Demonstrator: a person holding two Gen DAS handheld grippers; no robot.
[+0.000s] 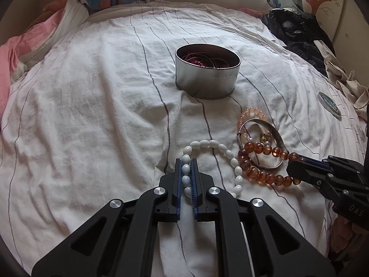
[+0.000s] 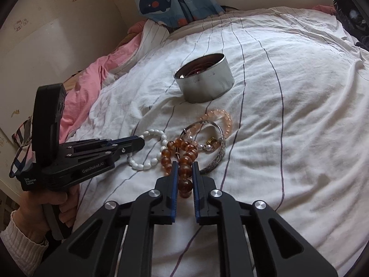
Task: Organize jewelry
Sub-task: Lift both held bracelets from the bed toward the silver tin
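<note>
White bead bracelet [image 1: 213,159] clamped by left gripper [image 1: 185,161]; amber bead bracelet [image 2: 184,159] clamped by right gripper [image 2: 185,165], tin [image 1: 207,70] ahead

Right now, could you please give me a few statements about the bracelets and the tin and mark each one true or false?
1. The left gripper is shut on the white bracelet. True.
2. The right gripper grips the bangle. False: it is shut on the amber bracelet.
3. The tin is empty. False: red cords lie inside.
4. The pink bracelet lies on the sheet, ungripped. True.
</note>
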